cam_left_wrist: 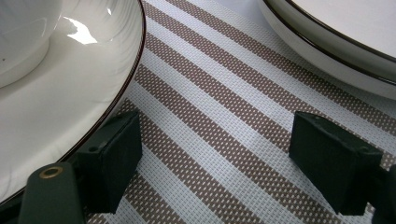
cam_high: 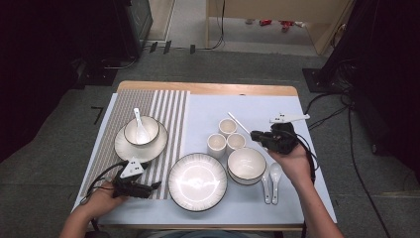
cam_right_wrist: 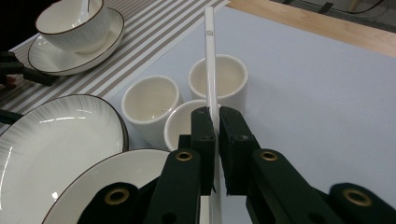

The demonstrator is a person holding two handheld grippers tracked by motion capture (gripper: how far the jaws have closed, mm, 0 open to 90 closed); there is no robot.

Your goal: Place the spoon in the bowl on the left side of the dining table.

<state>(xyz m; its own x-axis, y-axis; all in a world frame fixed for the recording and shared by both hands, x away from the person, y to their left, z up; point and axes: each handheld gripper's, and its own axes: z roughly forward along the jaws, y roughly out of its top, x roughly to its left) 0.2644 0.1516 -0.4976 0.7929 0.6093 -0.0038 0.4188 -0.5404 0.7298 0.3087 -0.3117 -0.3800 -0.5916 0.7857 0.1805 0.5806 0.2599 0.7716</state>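
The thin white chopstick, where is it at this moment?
The thin white chopstick is clamped in the right claw, on the right side of the table in the high view, reaching out above the three small cream cups.

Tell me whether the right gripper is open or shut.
Shut. In the right gripper view the right gripper has its two black jaws pressed against a thin white chopstick that runs between them, above the three cups.

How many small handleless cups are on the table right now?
3. They cluster mid-table on the blue mat: one cup at the back, one front-left, one front-right, just behind the bowl. None looks hidden.
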